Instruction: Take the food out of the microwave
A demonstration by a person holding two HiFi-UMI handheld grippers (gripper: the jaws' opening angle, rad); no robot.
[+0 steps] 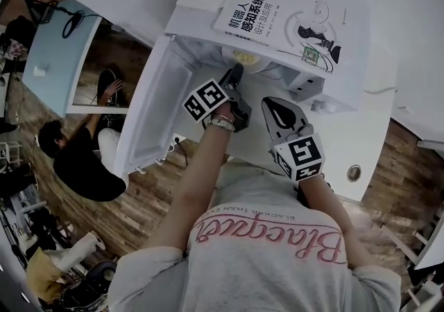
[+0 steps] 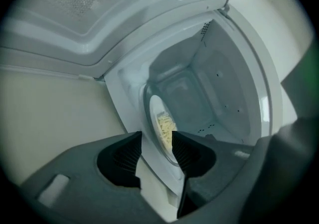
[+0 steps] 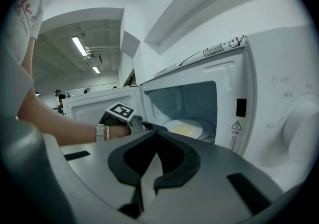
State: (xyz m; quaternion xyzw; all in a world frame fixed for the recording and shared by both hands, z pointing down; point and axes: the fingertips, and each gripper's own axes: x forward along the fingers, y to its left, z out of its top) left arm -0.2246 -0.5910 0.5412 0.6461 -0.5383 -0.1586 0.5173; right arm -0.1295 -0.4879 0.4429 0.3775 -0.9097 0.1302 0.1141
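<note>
The left gripper, jaws parted and empty, was poised at the open white microwave oven. Just ahead, a round white plate of pale yellow food sat inside. The right gripper waited outside, jaws closed on nothing. A shallow bite on the rim could have tipped the plate, spilling the food.

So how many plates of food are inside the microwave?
1. The plate of yellowish food sits inside the open microwave, just ahead of the left hand-held gripper, whose jaws are apart. No second plate shows in any view.
</note>
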